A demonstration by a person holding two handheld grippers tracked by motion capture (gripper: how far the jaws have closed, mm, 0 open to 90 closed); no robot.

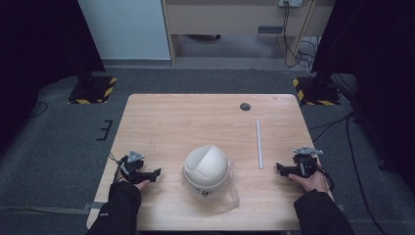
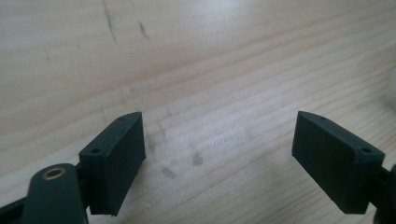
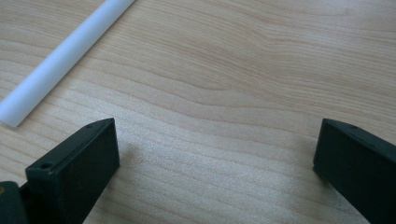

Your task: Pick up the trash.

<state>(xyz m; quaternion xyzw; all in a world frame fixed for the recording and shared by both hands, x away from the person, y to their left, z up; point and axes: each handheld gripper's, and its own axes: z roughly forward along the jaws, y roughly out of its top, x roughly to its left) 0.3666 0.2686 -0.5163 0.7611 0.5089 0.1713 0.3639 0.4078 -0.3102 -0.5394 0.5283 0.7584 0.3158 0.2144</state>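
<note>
A cream dome-shaped lid or bowl (image 1: 206,166) lies on a clear plastic bag (image 1: 222,195) near the front middle of the wooden table (image 1: 195,117). A thin white rod (image 1: 260,144) lies to its right, and its end (image 3: 60,60) shows in the right gripper view. My left gripper (image 1: 155,174) rests on the table left of the dome, its jaws wide apart (image 2: 218,154) over bare wood. On the right of the rod my right gripper (image 1: 280,168) sits, open (image 3: 217,158), with nothing between its jaws.
A small dark round grommet (image 1: 245,106) sits near the table's far edge. Beyond the table are stand bases with yellow-black tape (image 1: 93,89), a wooden desk (image 1: 235,19) and cables on the grey floor. Faint scuff marks (image 2: 180,165) mark the wood under the left gripper.
</note>
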